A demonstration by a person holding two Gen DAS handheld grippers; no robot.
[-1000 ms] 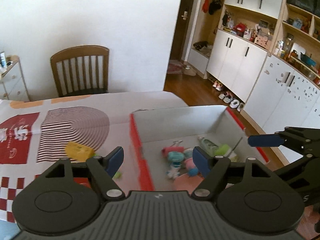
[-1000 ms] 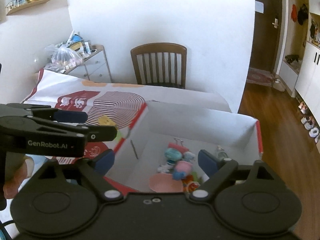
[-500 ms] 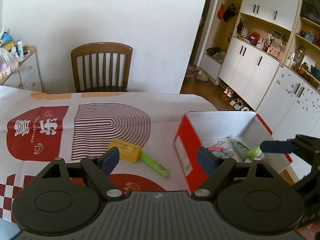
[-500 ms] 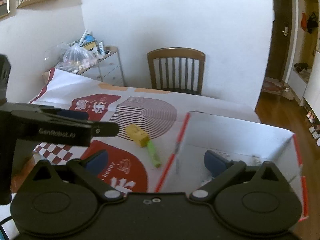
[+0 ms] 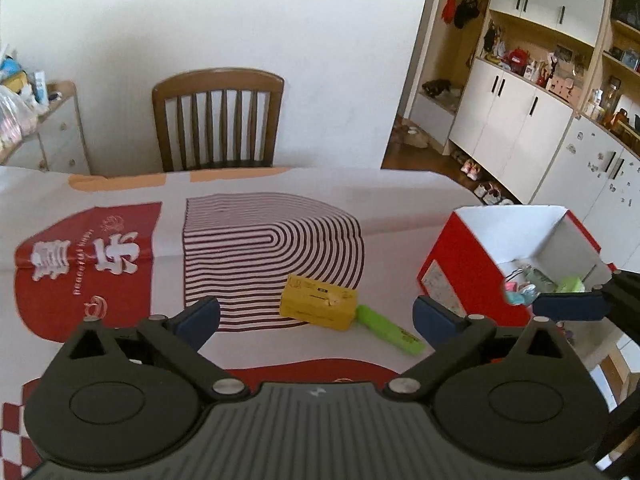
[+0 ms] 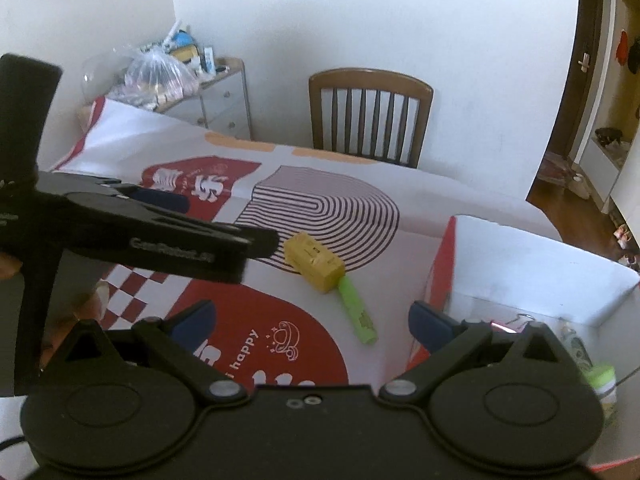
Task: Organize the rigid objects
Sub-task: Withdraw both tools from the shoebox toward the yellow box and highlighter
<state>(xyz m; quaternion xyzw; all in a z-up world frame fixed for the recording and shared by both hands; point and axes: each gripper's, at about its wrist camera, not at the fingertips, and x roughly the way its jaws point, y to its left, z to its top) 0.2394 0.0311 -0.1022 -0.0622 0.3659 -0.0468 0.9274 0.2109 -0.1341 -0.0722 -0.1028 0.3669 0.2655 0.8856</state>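
One patterned tablecloth (image 5: 260, 248), wooden chair (image 5: 218, 120) behind

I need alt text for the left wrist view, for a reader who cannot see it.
The open left gripper hovers above a patterned tablecloth, facing a small yellow cardboard box beside a green marker pen. At right stands a red and white cardboard box of small items.

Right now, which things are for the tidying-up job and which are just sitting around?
For the job:
yellow box
green marker
red box holding small toys
left gripper, open
right gripper, open

Just sitting around:
wooden chair
plastic bag on the drawers
white cupboards
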